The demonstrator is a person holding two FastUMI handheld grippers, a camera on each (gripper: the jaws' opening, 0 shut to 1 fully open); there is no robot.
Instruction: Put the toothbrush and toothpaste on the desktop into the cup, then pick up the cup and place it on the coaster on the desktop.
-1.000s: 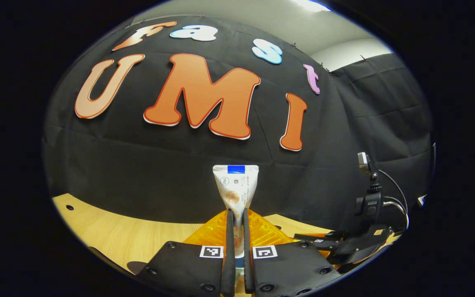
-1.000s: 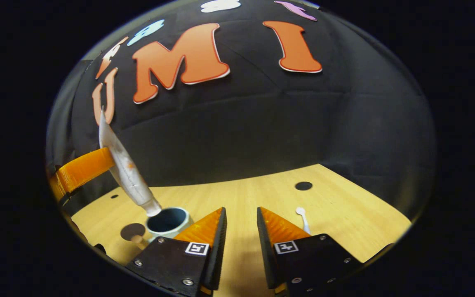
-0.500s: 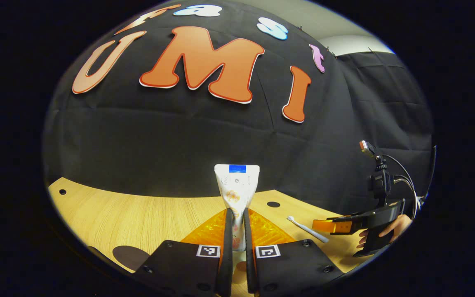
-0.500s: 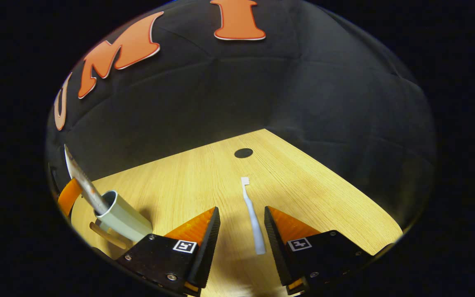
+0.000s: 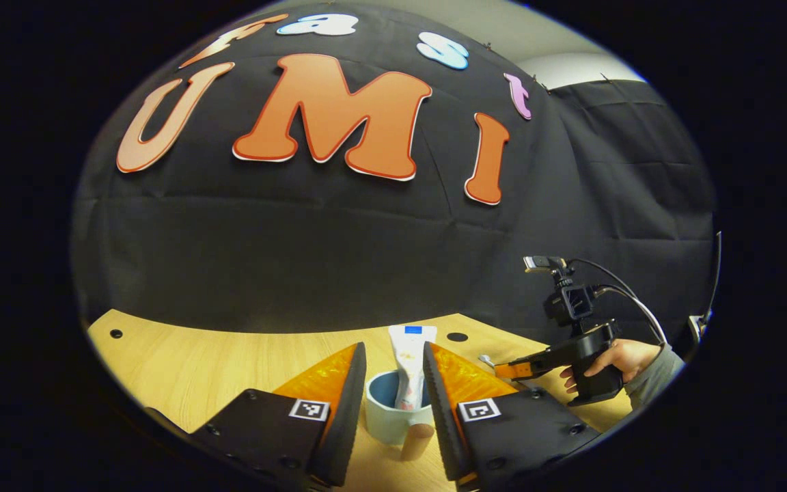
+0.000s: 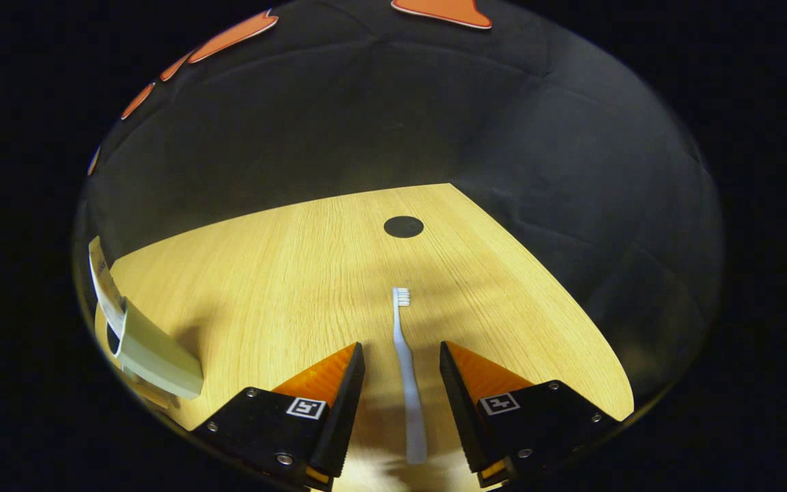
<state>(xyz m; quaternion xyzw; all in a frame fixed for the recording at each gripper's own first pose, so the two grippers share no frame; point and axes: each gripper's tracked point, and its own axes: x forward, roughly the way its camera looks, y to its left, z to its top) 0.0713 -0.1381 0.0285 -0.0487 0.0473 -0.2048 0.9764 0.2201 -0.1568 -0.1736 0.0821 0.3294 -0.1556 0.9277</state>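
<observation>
At the bottom of the left gripper view the left gripper [image 5: 390,403] has its fingers spread apart with nothing pinched, and the pale cup [image 5: 388,418] sits on the wooden desktop [image 5: 216,362] right in the gap between them, low centre of the frame. The toothpaste [image 5: 410,365] stands upright in the cup, its flat end poking above the rim, free of both fingers. Farther back at the lower right, a hand [image 5: 615,359] holds the right gripper [image 5: 520,369] low over the desk. In the right gripper view that right gripper [image 6: 400,383] is likewise open and holding nothing; the white toothbrush [image 6: 407,372] lies flat on the desktop [image 6: 284,273], its handle running between the two fingers at bottom centre without touching either, its bristle head pointing away toward mid-frame. Beyond the head, a dark round hole [image 6: 403,226] marks the wood. At the far left edge the cup [image 6: 154,352] shows with the toothpaste [image 6: 103,287] sticking out of it.
</observation>
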